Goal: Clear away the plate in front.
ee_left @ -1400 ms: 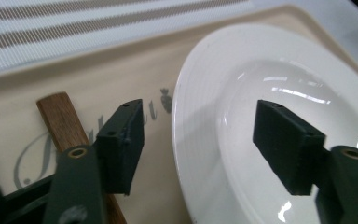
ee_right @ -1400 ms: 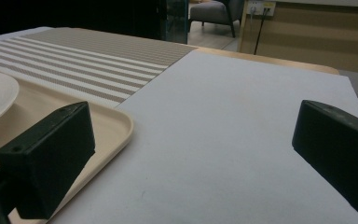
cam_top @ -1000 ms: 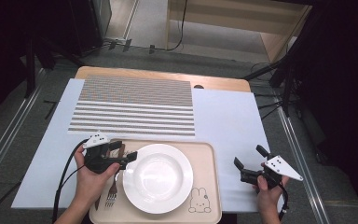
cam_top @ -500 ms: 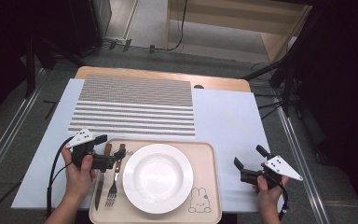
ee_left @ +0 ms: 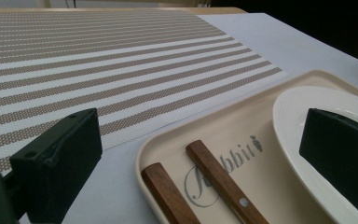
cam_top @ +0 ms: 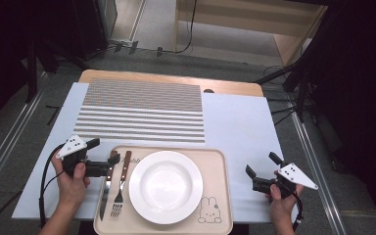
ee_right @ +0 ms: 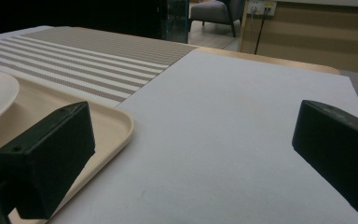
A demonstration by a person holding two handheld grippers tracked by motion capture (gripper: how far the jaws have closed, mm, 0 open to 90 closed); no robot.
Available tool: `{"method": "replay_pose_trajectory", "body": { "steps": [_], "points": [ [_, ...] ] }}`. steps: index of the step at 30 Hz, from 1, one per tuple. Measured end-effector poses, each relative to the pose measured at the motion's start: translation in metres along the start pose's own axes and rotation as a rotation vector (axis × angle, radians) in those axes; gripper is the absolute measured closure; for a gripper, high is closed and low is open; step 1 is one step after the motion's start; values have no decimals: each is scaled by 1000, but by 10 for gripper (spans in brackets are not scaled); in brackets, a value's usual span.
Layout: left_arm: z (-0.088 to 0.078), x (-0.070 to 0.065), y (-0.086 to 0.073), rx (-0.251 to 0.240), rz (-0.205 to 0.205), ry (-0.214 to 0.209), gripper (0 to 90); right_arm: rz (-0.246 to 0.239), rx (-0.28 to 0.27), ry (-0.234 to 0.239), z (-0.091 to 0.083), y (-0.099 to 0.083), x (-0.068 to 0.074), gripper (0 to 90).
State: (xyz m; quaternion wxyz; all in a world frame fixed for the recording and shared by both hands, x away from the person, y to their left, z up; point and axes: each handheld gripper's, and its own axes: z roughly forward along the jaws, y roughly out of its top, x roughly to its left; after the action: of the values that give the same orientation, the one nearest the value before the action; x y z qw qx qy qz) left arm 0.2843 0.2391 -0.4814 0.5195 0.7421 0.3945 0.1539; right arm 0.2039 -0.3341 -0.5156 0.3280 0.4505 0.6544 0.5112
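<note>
High view, lower left: my left gripper (cam_top: 108, 166) has just been opening, jaws wide and empty, at the tray's (cam_top: 220, 161) left rim over the knife (cam_top: 105, 188), fork (cam_top: 121, 183) just beside. Plate (cam_top: 165, 187) fills mid-tray. Lower right, my right gripper (cam_top: 262, 171) gapes, bare sheet (cam_top: 235, 122) around.

Knife (cam_top: 106, 185) and fork (cam_top: 121, 186), both wooden-handled with metal ends. Lying flat, side by side, at the left edge of a beige tray (cam_top: 215, 169), lower left of the high view. Handles toward the upper frame, blade and tines toward the bottom edge. Knife outermost, fork just beside a white plate (cam_top: 165, 187). Seen in the left tool view at bottom centre: two brown handles (ee_left: 223, 184), close but apart, the right one crossing grey "Rabbit" lettering.
</note>
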Motion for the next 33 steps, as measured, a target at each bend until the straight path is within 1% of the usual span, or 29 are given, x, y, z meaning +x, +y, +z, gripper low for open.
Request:
{"method": "replay_pose_trajectory", "body": {
  "steps": [1,6,13,14,16,19,24,28,31,33],
  "points": [
    [-1,2,-1,1,1,-6,0,0,0,0,0,0,0,0],
    [-6,8,-3,-6,-1,-5,0,-1,1,0,0,0,0,0],
    [-15,22,-9,-7,-19,30,0,-1,0,2,0,0,0,0],
    [-17,24,-10,-13,-29,30,0,-1,0,2,0,0,0,0],
    [-22,28,-10,-23,-33,31,0,-1,0,2,0,0,0,0],
    [-28,33,-12,-38,-21,33,0,-1,-1,3,0,0,0,0],
    [-38,42,-14,-52,-26,45,0,-1,-1,3,0,0,0,0],
    [-44,45,-17,-61,-20,46,0,-1,0,2,0,0,0,0],
    [-48,45,-18,-50,-1,54,0,0,-1,2,0,0,0,0],
    [-50,47,-20,-52,-7,51,0,3,-1,2,0,0,-1,0]
  ]
}}
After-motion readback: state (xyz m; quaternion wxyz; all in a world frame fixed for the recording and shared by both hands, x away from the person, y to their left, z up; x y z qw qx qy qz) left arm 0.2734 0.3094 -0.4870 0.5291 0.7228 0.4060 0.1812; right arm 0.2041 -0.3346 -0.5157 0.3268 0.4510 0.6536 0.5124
